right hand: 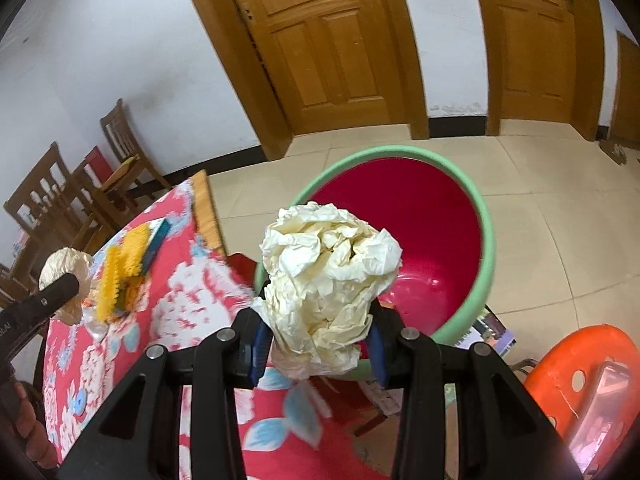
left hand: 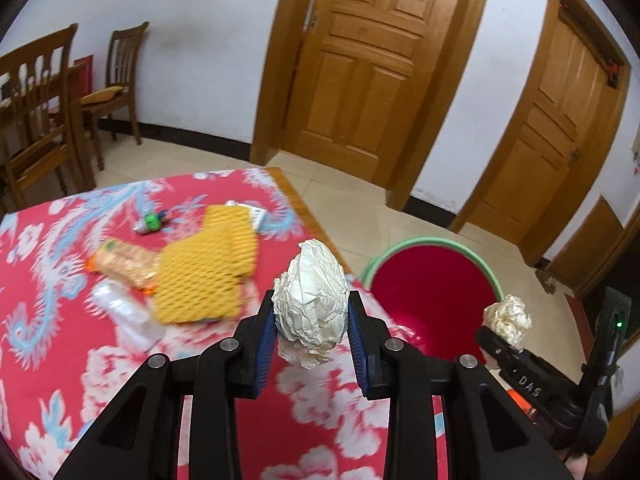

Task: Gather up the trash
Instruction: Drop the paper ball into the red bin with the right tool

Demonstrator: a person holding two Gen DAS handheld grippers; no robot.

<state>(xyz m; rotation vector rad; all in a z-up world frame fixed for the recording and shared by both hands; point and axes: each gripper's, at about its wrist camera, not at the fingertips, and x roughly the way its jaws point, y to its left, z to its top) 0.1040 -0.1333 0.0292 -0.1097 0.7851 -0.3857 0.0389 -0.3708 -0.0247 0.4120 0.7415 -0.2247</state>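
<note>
Left wrist view: red floral tablecloth carries yellow foam netting, a snack wrapper and a small green bottle; 2 wooden doors, chairs, tiled floor. Left gripper is clamped on a crumpled paper ball above the table edge. Right wrist view alone shows an orange stool; right gripper grips a second paper wad over the red green-rimmed bin.

Centre frame, a crumpled paper ball is white with a silvery sheen; another paper ball is cream. The tabletop is red with white flowers and blue plumes. At left lies yellow foam netting. The bucket is crimson inside, mint-green rimmed.
</note>
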